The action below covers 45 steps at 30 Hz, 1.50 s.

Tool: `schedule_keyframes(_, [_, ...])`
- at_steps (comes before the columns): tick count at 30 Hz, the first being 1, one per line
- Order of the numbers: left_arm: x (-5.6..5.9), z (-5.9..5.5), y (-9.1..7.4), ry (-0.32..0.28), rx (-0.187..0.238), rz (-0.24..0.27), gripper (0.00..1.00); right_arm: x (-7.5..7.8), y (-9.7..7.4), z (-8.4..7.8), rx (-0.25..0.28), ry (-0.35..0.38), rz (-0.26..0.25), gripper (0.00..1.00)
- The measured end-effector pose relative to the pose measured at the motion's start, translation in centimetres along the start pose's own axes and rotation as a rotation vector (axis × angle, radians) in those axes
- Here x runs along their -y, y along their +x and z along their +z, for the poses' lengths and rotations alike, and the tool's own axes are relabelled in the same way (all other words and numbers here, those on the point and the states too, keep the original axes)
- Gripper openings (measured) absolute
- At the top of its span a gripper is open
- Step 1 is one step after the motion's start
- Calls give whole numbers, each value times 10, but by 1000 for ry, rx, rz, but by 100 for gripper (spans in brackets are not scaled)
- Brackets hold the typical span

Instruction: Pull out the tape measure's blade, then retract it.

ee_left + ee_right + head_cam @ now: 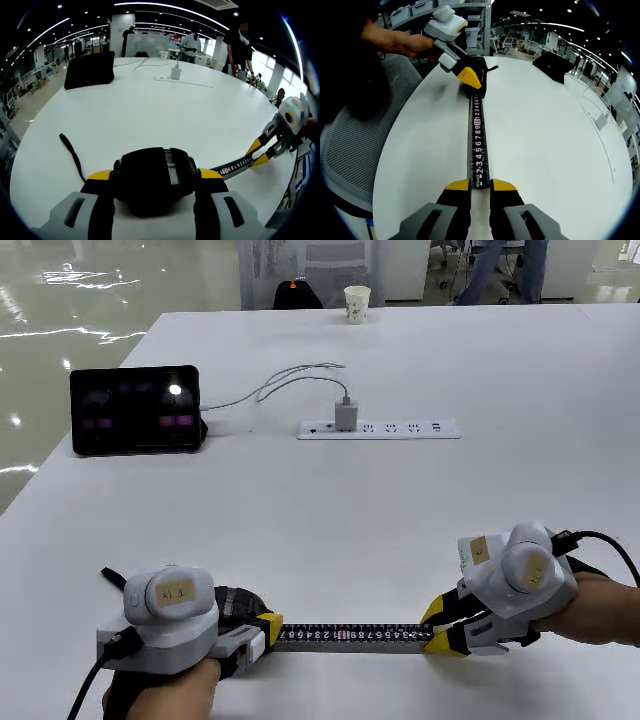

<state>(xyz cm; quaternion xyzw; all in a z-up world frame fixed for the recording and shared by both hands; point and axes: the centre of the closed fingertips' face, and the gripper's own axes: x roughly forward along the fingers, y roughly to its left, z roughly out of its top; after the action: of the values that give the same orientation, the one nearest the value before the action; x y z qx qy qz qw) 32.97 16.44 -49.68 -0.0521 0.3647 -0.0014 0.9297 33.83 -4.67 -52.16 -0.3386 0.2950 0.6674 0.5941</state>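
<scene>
A black tape measure case (155, 175) sits on the white table, held between the yellow-tipped jaws of my left gripper (155, 174), which is shut on it. In the head view the case (240, 606) lies at the lower left, and the left gripper (262, 627) is beside it. The dark numbered blade (350, 634) runs out flat to the right along the table. My right gripper (438, 625) is shut on the blade's end. In the right gripper view the blade (478, 145) stretches from the right gripper (480, 185) straight to the case (476, 75). A black wrist strap (71, 152) trails left of the case.
At the far left a dark tablet (136, 409) stands on the table (400, 510). A white power strip (380, 428) with a plugged charger and cable lies mid-table. A paper cup (356, 303) stands at the far edge. People stand beyond the table. A mesh chair (350, 150) is close by.
</scene>
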Motion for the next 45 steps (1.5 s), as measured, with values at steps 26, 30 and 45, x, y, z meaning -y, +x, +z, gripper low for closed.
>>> schedule_keyframes(26, [0,0,-1,-4,-6,-12,59,0,20,27,33,0,14,10])
schedule_keyframes(30, [0,0,0,-4,-8,-12,59,0,23,31,35,-2,14,10])
schedule_keyframes(45, [0,-1,0,-4,-12,-17,59,0,31,42,47,-4,19,10])
